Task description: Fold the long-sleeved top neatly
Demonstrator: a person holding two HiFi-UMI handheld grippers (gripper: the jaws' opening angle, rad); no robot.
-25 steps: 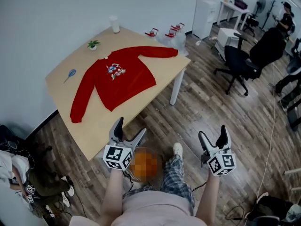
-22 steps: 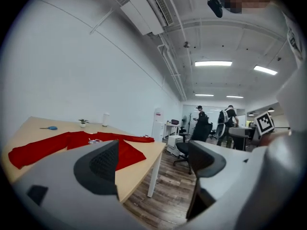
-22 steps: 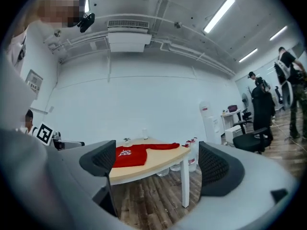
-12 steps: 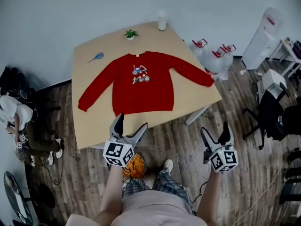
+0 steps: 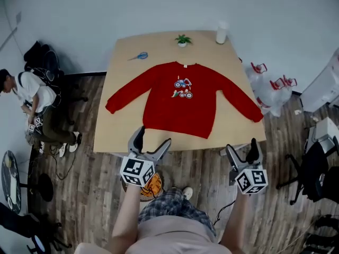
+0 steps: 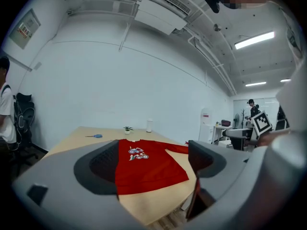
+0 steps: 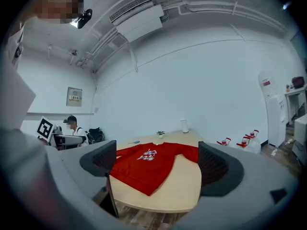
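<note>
The person wears a pale pink top [image 5: 170, 238], blue-grey checked trousers [image 5: 168, 209] and a light shoe [image 5: 187, 193]. The left claw [image 5: 152, 138] and right claw [image 5: 241, 146] are grey, with dark ribbed pads [image 6: 102, 166] and a white cube [image 5: 137, 171] bearing black square markers

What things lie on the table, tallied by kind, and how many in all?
On the table:
red long-sleeved top: 1
potted plant: 1
white cup: 1
blue scissors: 1
Total: 4
</note>
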